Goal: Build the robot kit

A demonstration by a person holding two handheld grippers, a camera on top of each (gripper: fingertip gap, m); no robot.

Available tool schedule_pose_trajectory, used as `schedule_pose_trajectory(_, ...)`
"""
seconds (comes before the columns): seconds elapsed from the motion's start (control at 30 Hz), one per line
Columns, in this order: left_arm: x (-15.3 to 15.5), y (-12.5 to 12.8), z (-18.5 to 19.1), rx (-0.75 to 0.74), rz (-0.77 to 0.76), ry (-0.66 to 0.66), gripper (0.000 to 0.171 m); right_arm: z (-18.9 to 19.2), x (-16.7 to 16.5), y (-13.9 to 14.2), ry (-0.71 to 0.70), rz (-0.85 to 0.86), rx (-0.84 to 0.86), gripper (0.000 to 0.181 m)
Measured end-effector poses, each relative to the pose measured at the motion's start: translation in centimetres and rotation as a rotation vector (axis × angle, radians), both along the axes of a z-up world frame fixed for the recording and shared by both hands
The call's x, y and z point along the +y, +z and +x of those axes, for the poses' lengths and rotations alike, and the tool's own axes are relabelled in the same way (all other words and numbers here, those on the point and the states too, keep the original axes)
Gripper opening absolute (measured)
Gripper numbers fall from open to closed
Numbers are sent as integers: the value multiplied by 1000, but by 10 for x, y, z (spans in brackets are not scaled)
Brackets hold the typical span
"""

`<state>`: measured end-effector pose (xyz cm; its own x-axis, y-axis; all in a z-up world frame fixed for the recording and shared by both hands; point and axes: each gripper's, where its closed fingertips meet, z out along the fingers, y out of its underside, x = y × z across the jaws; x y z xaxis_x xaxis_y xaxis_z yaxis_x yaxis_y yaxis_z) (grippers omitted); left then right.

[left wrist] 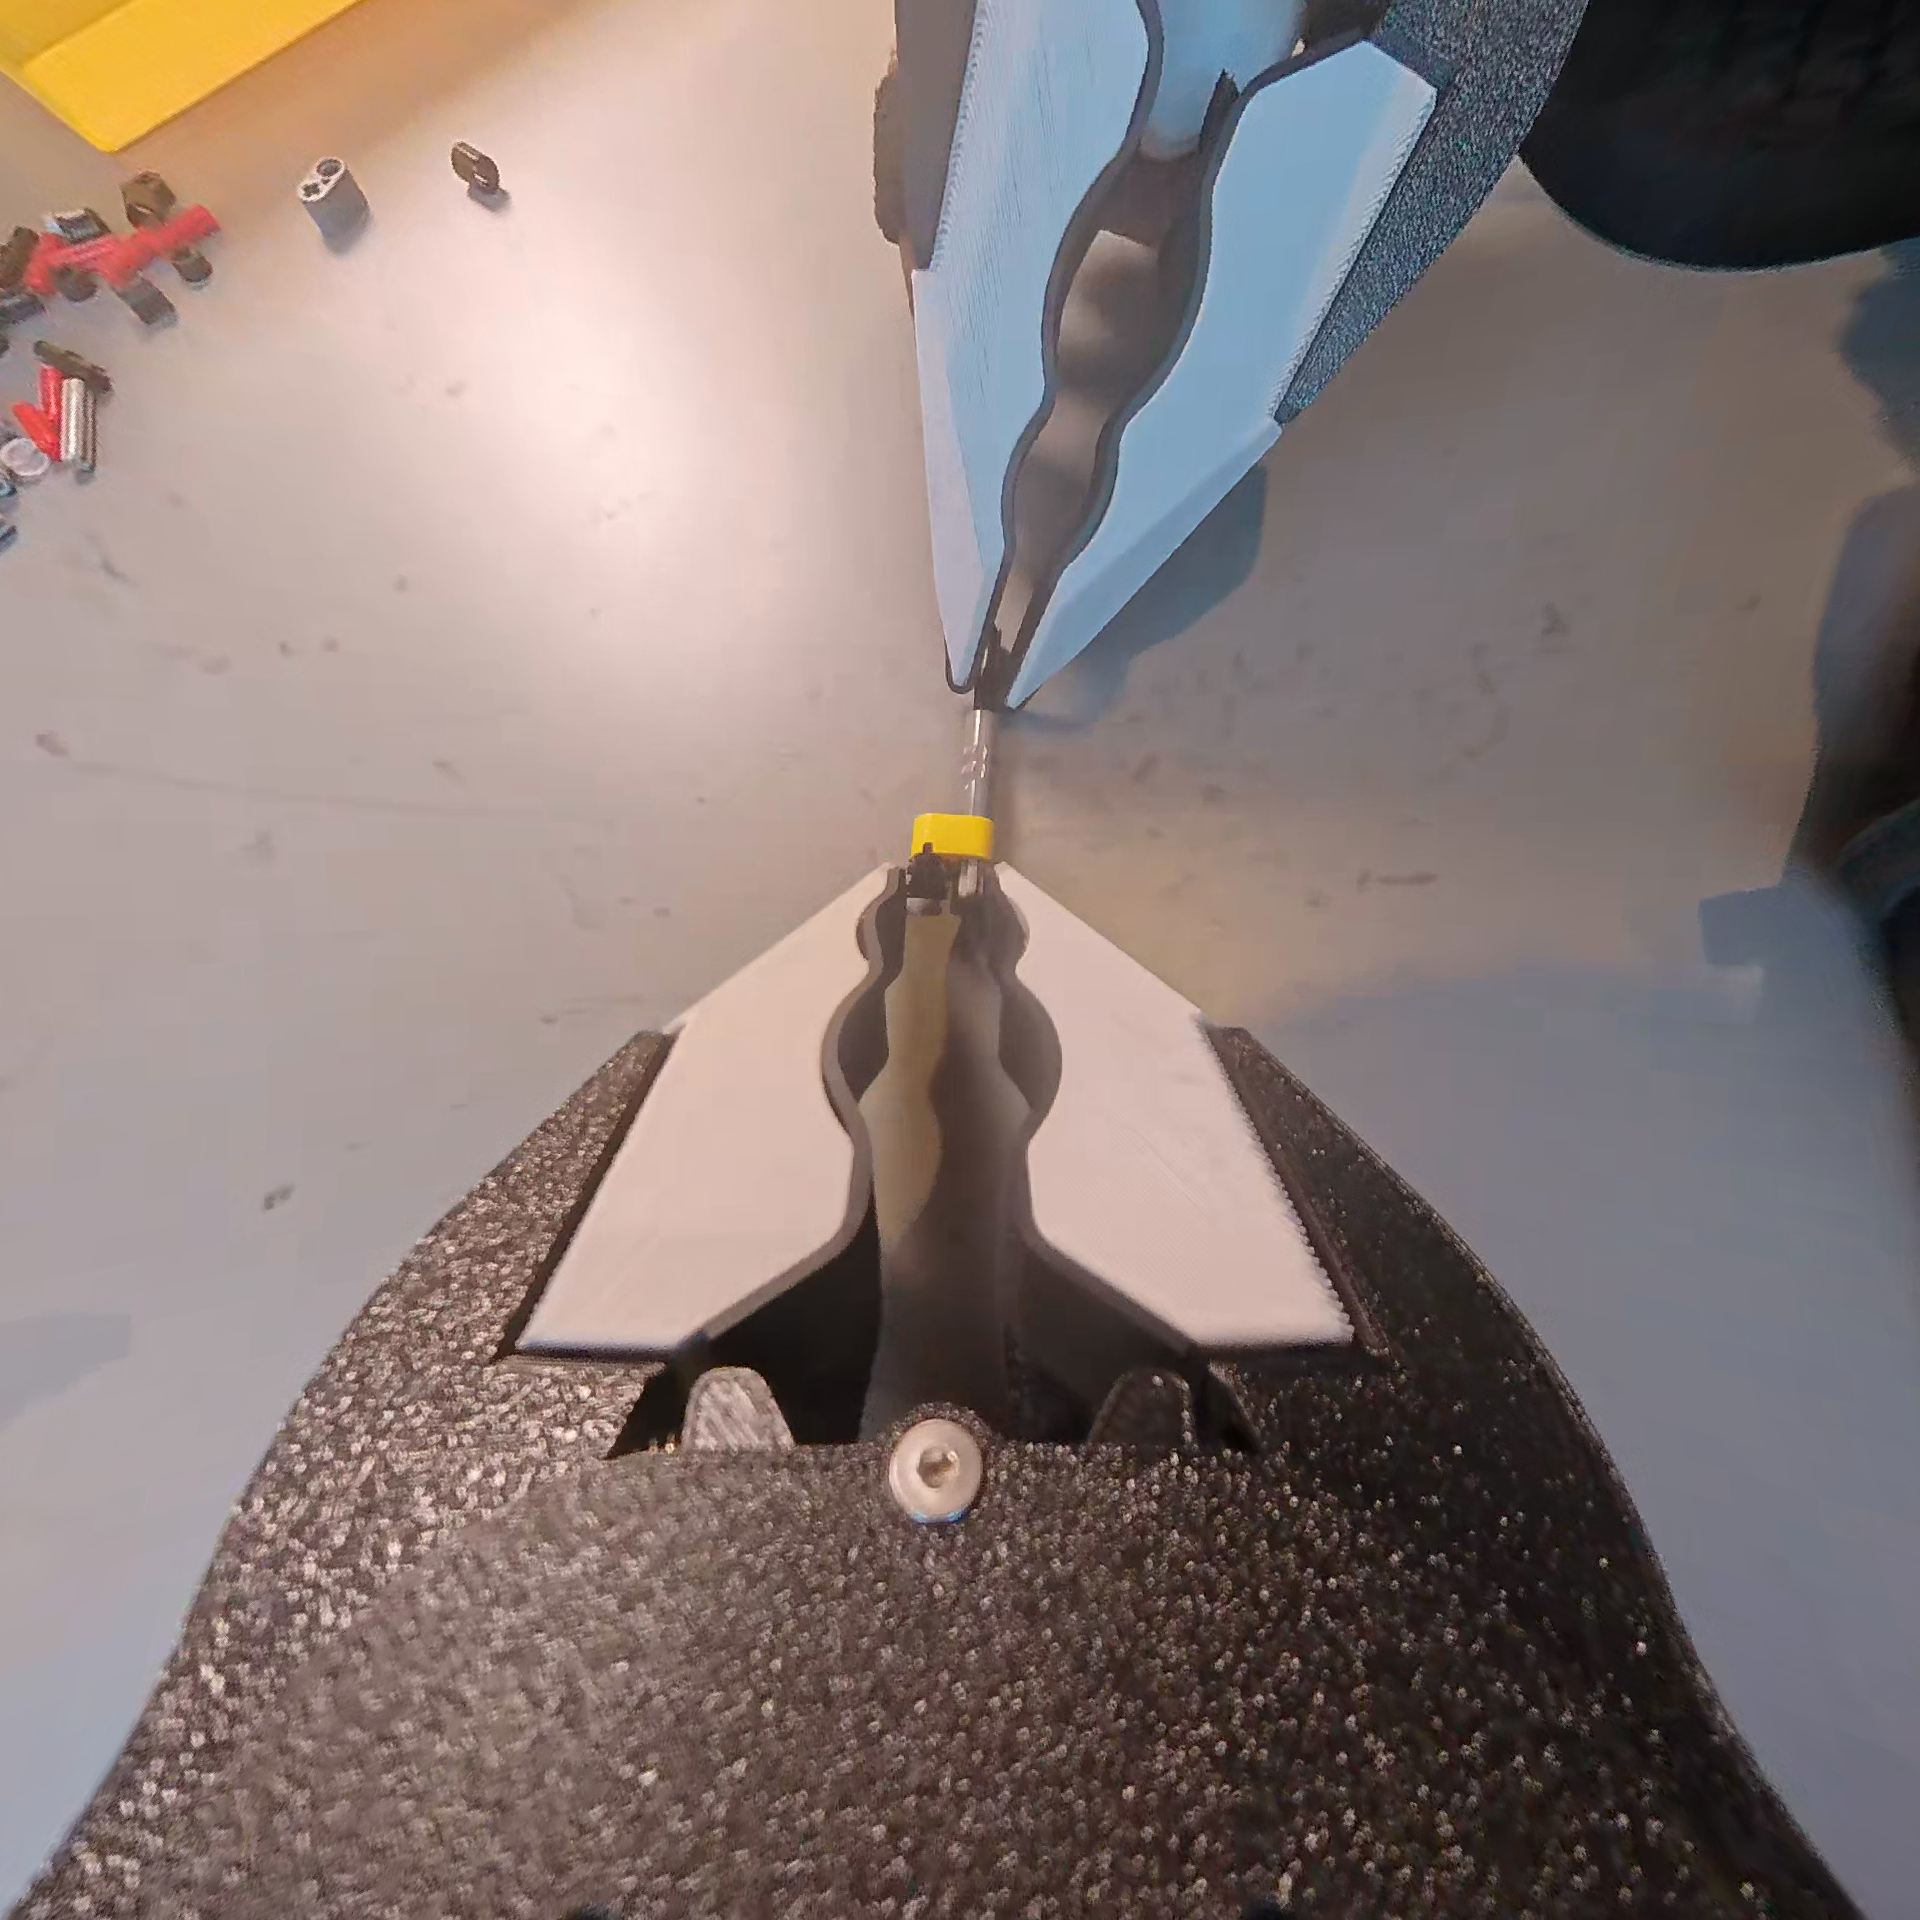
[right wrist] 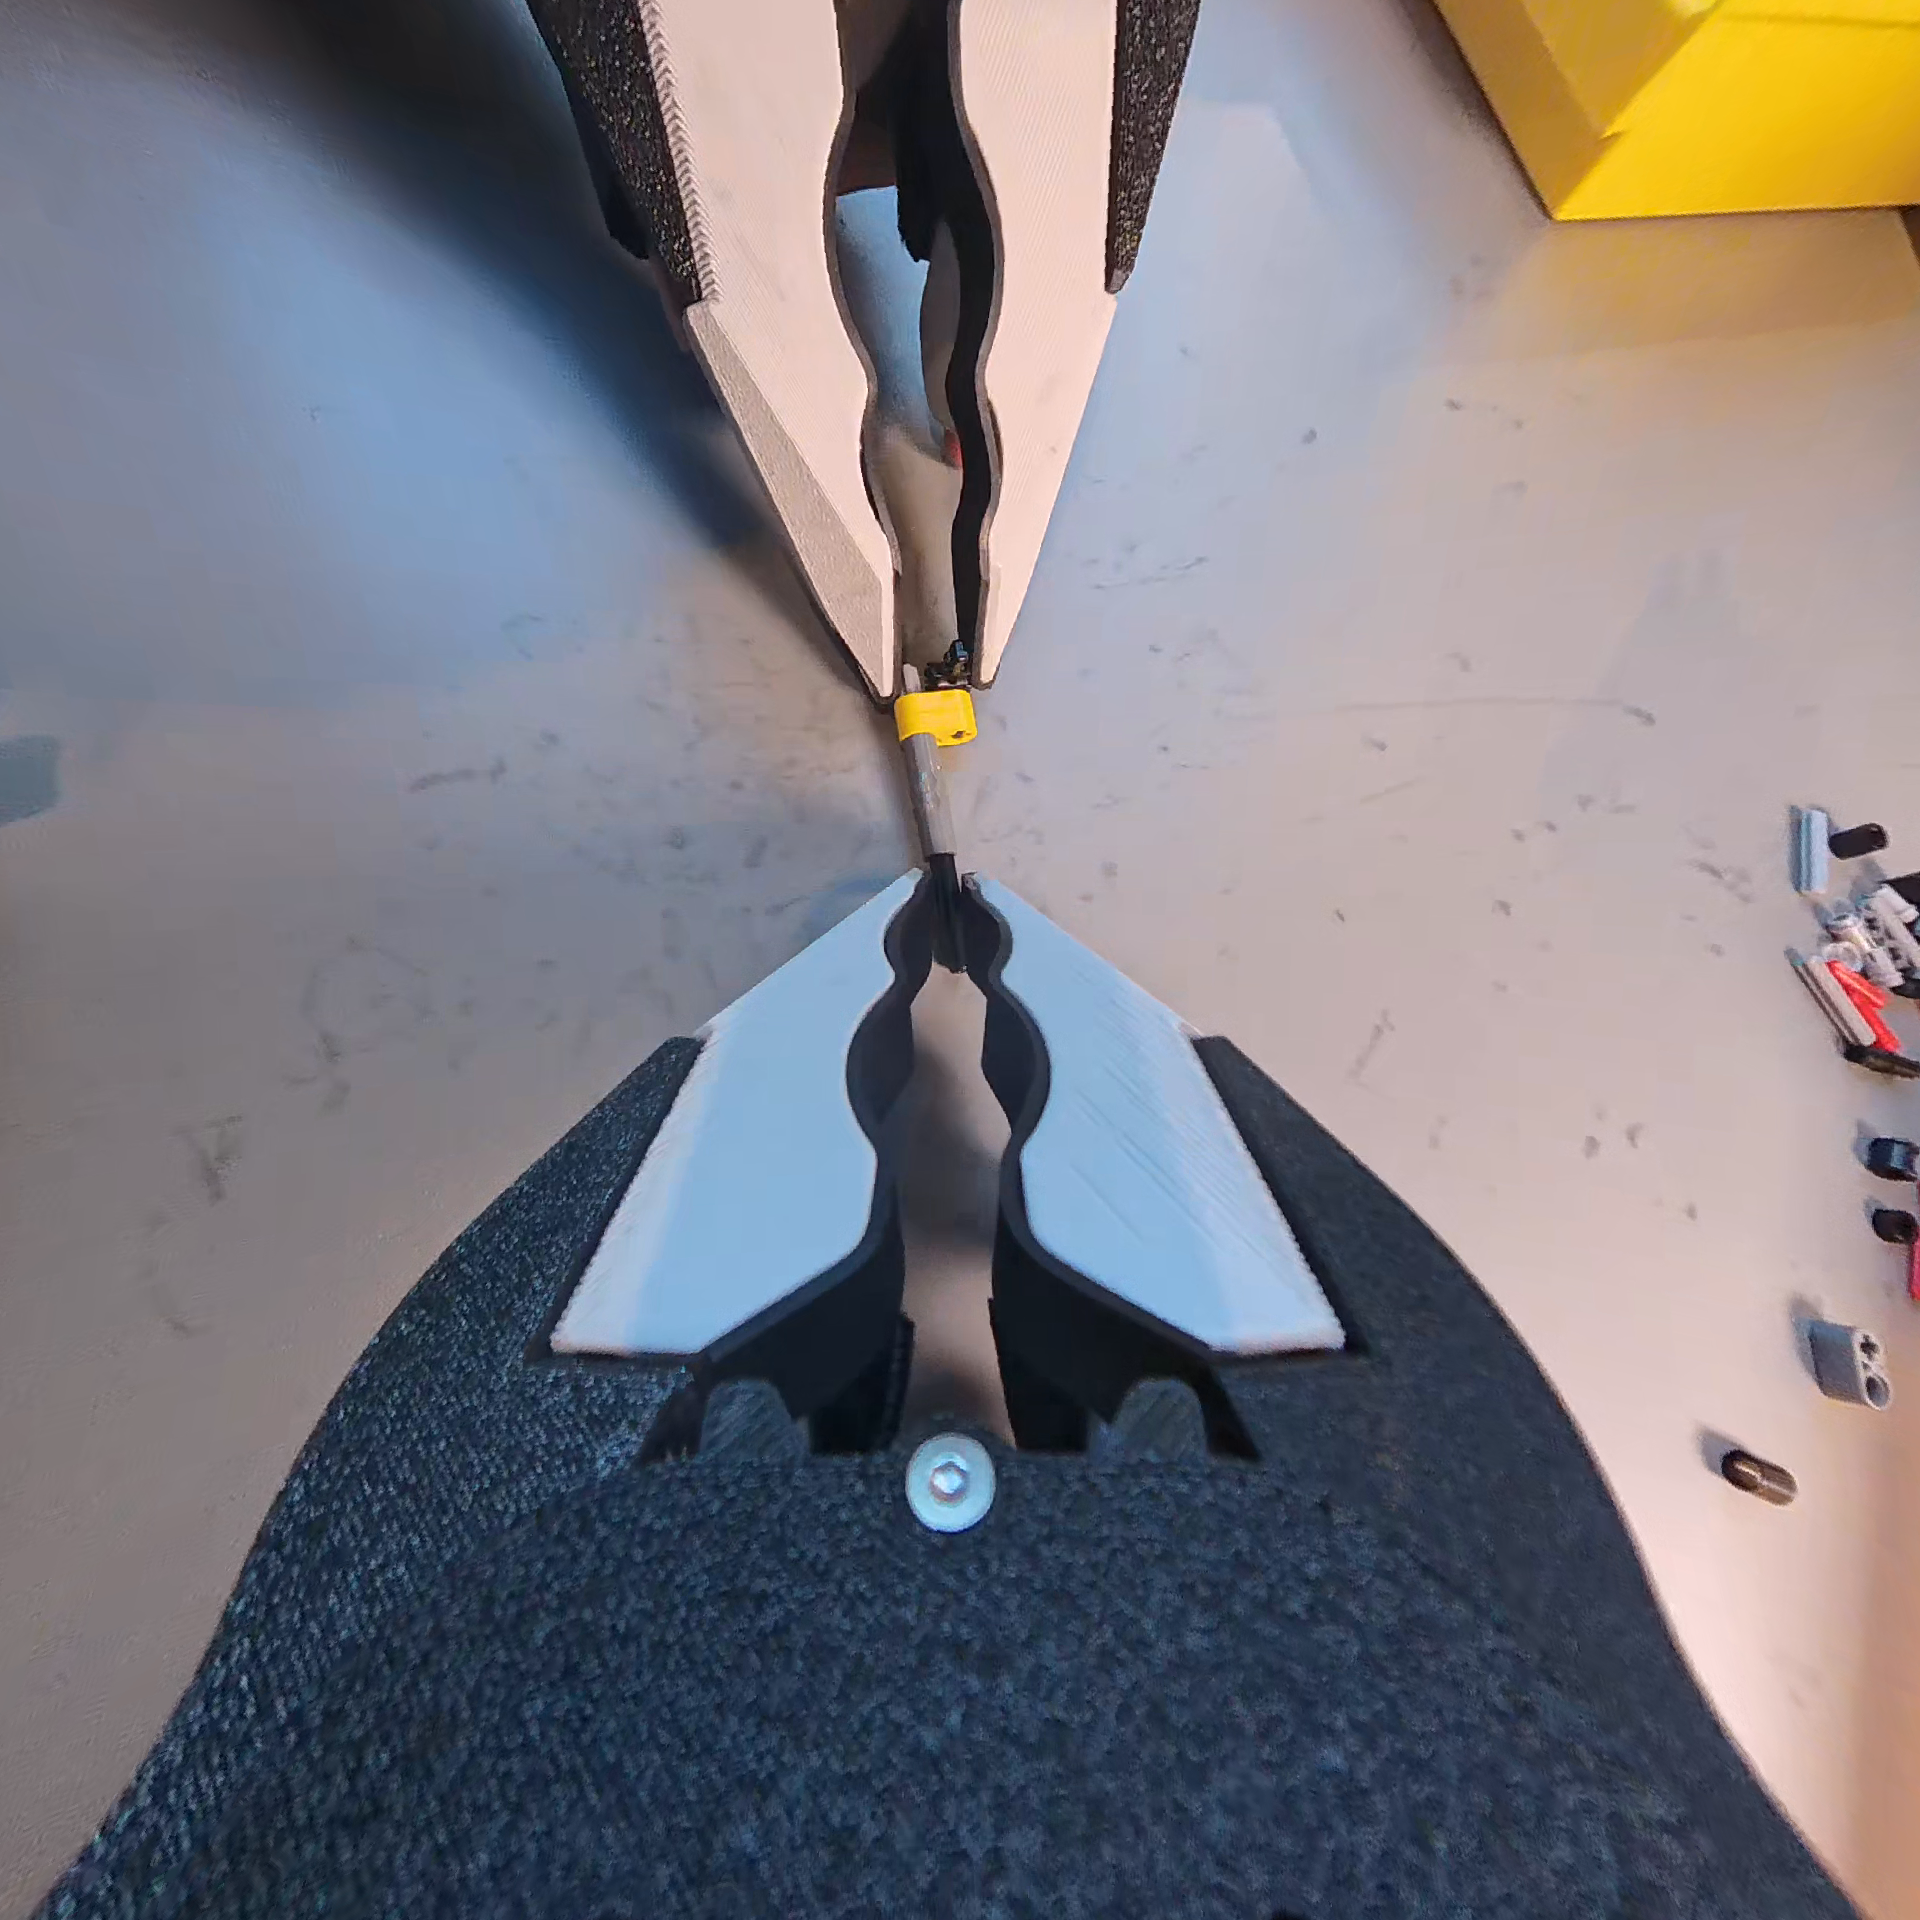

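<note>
A small yellow connector (left wrist: 951, 834) sits on a thin grey axle (left wrist: 977, 764) above the grey table. My left gripper (left wrist: 943, 883) is shut on a small black pin that sticks out of the connector. My right gripper (left wrist: 987, 698) comes in from the top of the left wrist view, tip to tip with the left. In the right wrist view my right gripper (right wrist: 945, 883) is shut on the dark end of the axle (right wrist: 928, 800). The yellow connector (right wrist: 932, 717) is at the axle's far end, where the left gripper (right wrist: 940, 675) holds it.
Loose red, black and grey building pieces (left wrist: 104, 249) lie at the far left of the table (left wrist: 520, 623), also showing on the right in the right wrist view (right wrist: 1860, 966). A yellow bin (left wrist: 156, 62) stands beyond them (right wrist: 1714, 104). A grey two-hole piece (right wrist: 1849, 1361) lies apart. One gripper's finger ends stand about 4 cm off the other's.
</note>
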<state>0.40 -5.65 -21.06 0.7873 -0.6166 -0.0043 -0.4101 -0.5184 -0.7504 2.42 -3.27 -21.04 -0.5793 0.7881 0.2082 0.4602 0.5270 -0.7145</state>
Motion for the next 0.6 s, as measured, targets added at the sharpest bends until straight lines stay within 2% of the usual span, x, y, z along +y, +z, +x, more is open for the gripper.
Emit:
schedule_pose_trajectory(0.2,2,7,-7,0,52,34,16,-1,3,0,-15,-2,6,5)
schedule_pose_trajectory(0.4,12,44,-28,-130,232,166,30,-2,9,6,-46,-40,28,10)
schedule_pose_trajectory(0.6,20,77,-59,-210,401,309,55,-13,16,44,-116,-205,218,26)
